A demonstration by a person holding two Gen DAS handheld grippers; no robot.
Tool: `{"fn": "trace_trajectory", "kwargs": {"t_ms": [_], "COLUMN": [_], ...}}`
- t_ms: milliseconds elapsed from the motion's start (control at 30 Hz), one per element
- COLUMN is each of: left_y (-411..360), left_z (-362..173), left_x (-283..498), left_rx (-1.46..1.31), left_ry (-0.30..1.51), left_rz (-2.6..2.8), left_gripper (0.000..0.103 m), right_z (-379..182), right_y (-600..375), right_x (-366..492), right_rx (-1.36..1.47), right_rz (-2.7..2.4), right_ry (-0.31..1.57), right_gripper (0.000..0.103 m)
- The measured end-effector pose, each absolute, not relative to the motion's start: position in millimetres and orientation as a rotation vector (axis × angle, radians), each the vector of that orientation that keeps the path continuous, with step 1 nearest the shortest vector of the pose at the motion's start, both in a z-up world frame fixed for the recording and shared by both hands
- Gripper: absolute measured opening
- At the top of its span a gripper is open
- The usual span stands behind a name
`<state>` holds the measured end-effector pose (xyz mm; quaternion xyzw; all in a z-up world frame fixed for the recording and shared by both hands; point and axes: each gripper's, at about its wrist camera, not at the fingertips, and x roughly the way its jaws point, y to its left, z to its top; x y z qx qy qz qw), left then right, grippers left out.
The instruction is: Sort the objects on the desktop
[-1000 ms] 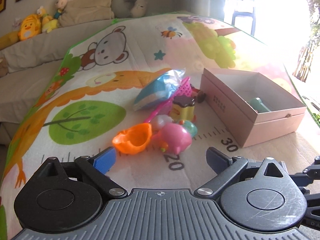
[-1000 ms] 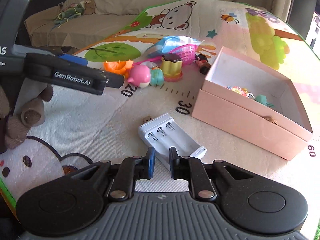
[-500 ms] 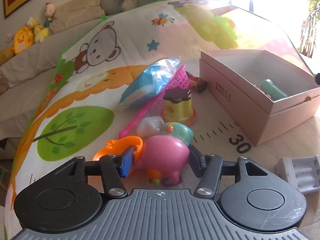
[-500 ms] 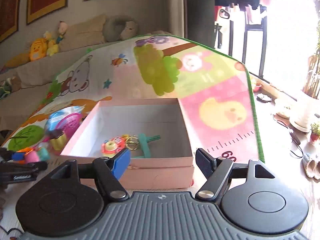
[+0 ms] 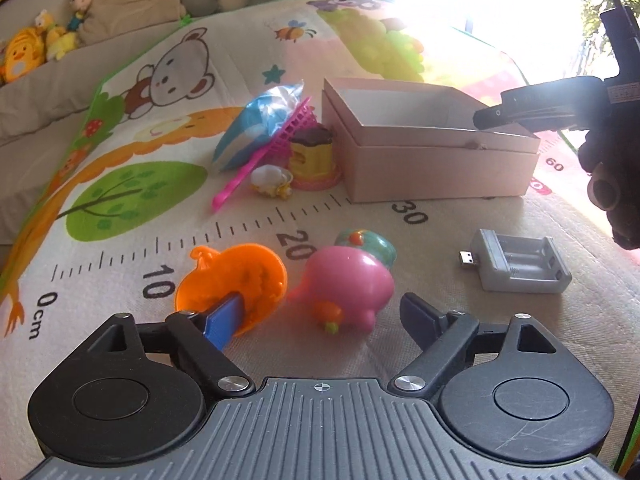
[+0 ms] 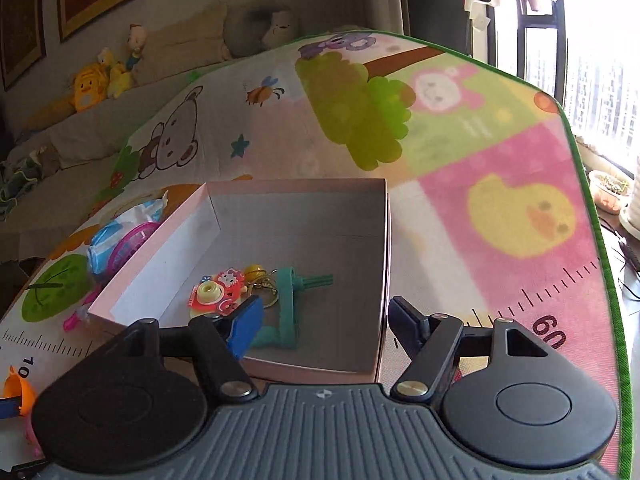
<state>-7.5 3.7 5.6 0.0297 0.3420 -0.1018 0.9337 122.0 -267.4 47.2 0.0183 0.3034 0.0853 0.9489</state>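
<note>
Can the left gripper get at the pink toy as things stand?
Probably yes: the left gripper is opening, the pink toy lies just ahead between its fingers, nothing over it. The orange toy crowds the blue finger.

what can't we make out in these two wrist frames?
- Pink box contents: left wrist view, near wall hides the inside.
- Blue packet: right wrist view, box wall covers most of it.
- Orange toy: right wrist view, cut off by the left edge.
- Window area: left wrist view, blown out by glare.
- Right gripper: left wrist view, only one finger shows; frame edge cuts the rest.
</note>
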Motion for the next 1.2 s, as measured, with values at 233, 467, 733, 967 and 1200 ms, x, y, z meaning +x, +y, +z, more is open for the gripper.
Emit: {"fn": "trace_trajectory", "kwargs": {"t_ms": [233,467,733,967,1200], "left_y": [1.0,-7.8,-9.4,-2.6,-2.6], "left_z": [6.2,19.2,28.2,19.3,12.5], "left_x": [-5.9,-17.0,-31.9,-31.9,-2.7], "left_rx": [0.097,0.092,0.065,0.043,-0.083], "left_ry": [0.704,0.682,0.682,0.755,0.818], "left_rz": [-0.198,-0.222,-0.286,-0.278,-0.288], "left_gripper": [0.096,0.100,0.100,0.101,0.101], "right_z": [55.3,20.0,11.7,4.5,2.3], "right_y": [-237.9,-231.3,-261.7,-266.6,-266.4], "right_x": [38.1,-6.2,22.0,20.1,23.8], "right_rx": [-0.157,-0.291,-0.228,-0.153,-0.095], "right_rz": [0.406,0.458,0.221,0.258,0.278], "right_ry": [0.578,0.649,0.689,0.730,0.770], "right_gripper": [0.092,0.092,0.097,0.103,0.103]}}
